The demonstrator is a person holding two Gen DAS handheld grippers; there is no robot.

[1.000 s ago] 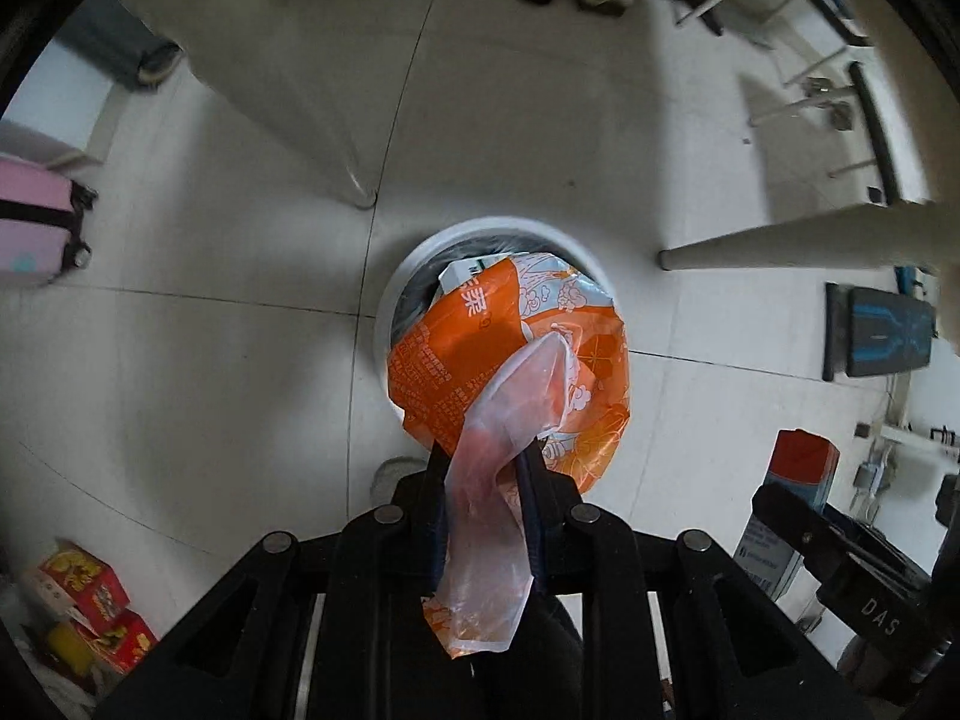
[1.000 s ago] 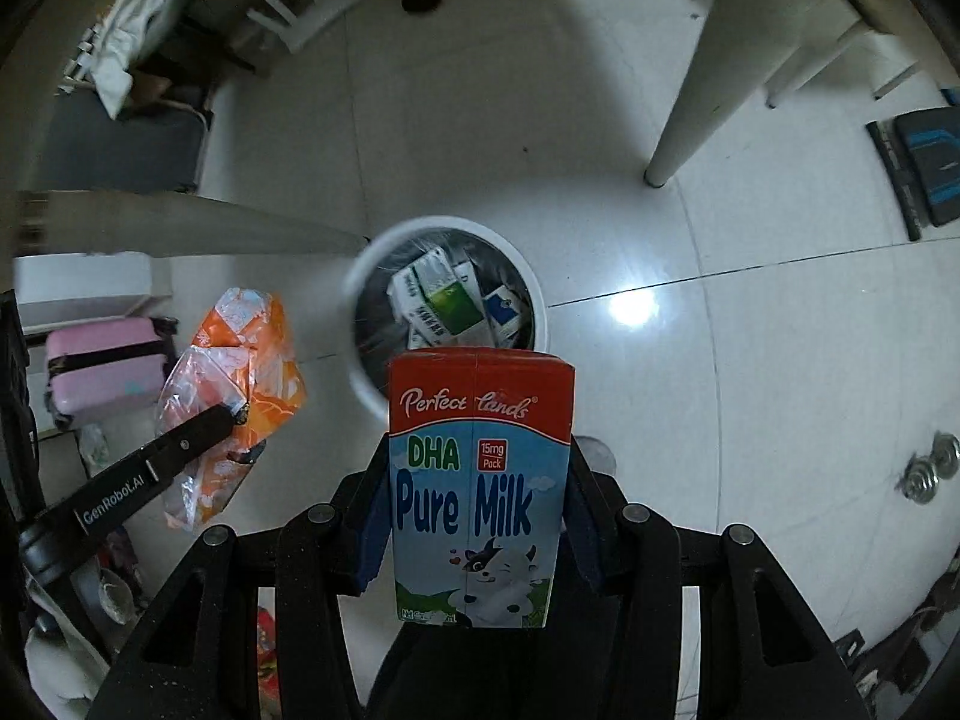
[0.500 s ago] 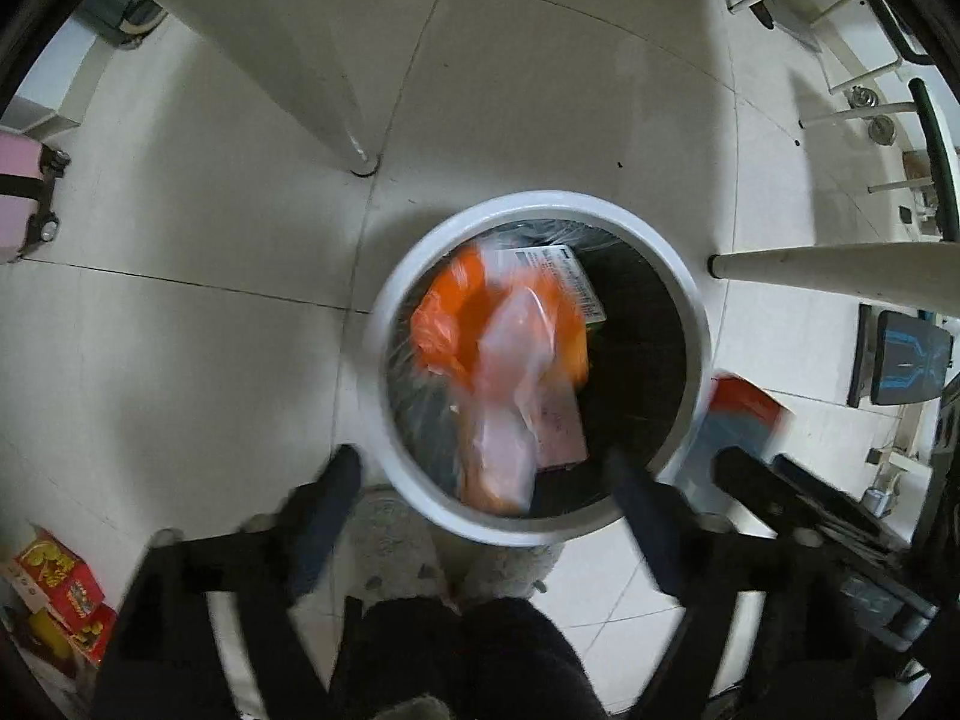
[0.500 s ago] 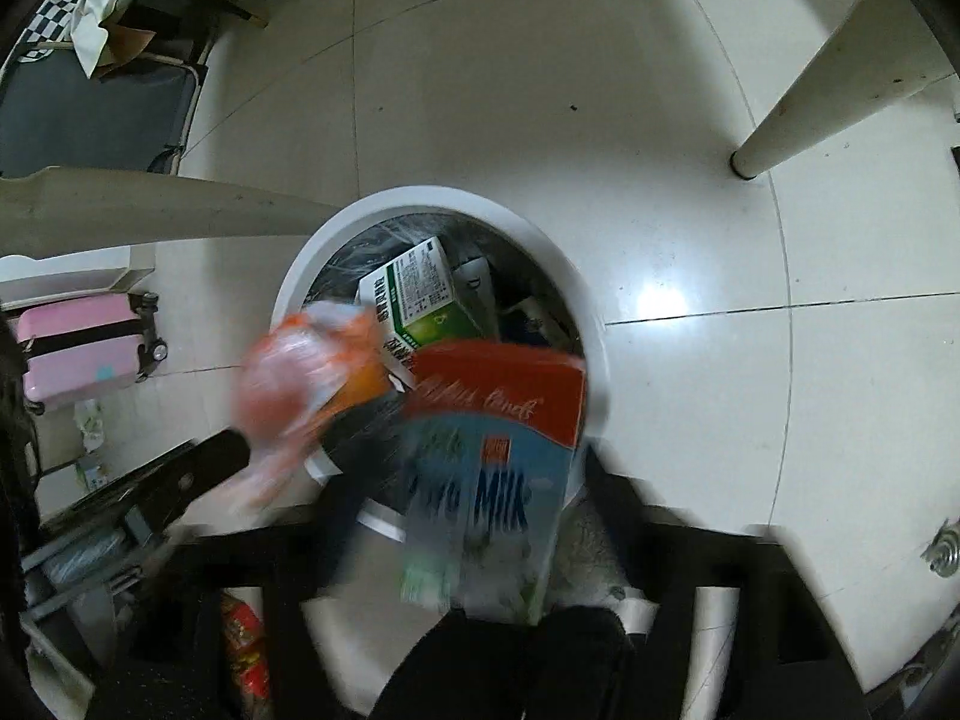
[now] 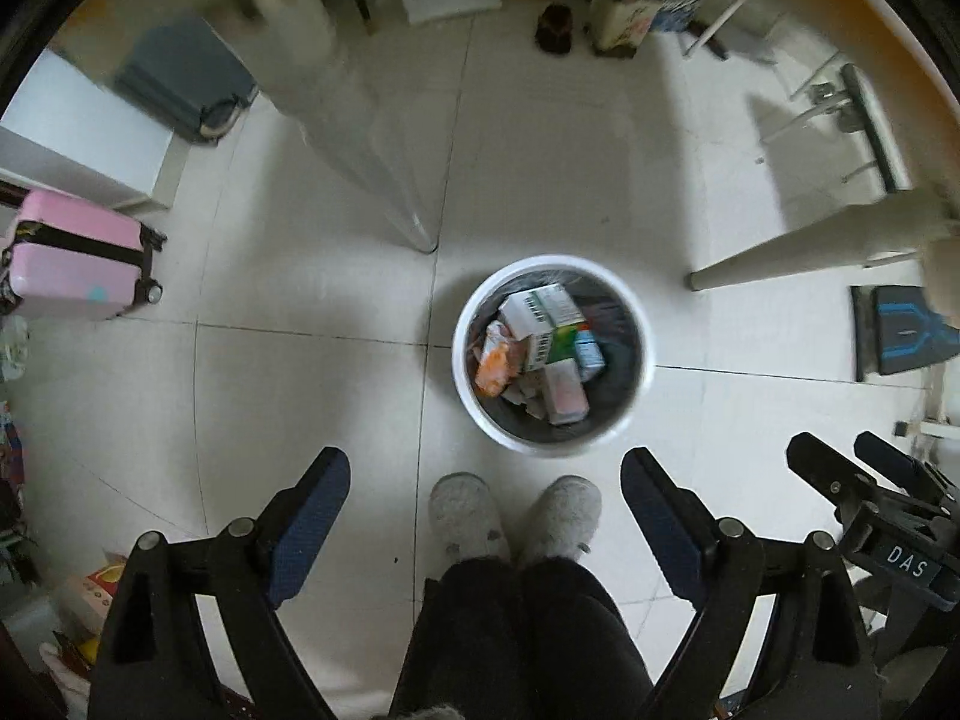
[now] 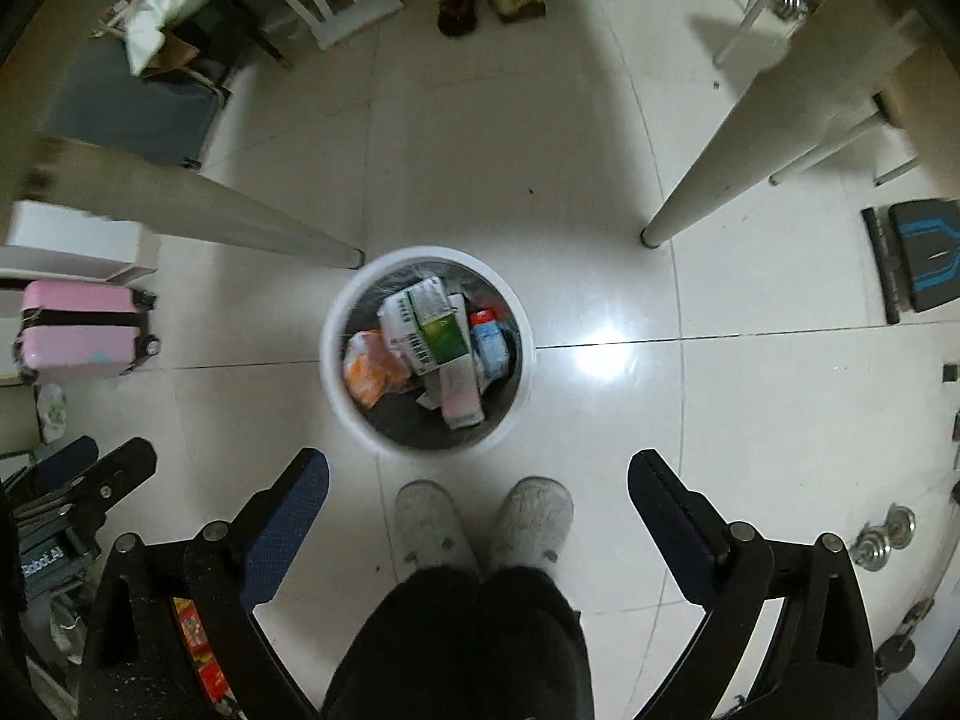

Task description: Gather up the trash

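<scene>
The trash bin (image 5: 551, 357) is seen standing on the tiled floor (image 5: 300, 396), below and ahead of both claws. Its white rim is round, and a dark liner is fitted inside. Within it, an orange snack bag (image 5: 495, 360) is lodged at the side nearer the left claw, beside a green-and-white carton (image 5: 543, 315), a pink-and-white box (image 5: 564, 399) and a blue-and-white milk carton (image 6: 491, 345).

The left claw (image 5: 485, 483) is held wide open above the floor, and nothing is gripped between its pads. The right claw (image 6: 478, 483) is likewise spread wide, its jaws opening further, with nothing between them.

A pair of grey slippers (image 5: 513, 516) is seen directly beneath the claws, just short of the bin. Bench legs (image 6: 726, 162) are planted beyond the bin on both sides. A pink suitcase (image 5: 78, 264) is placed well off to the left.
</scene>
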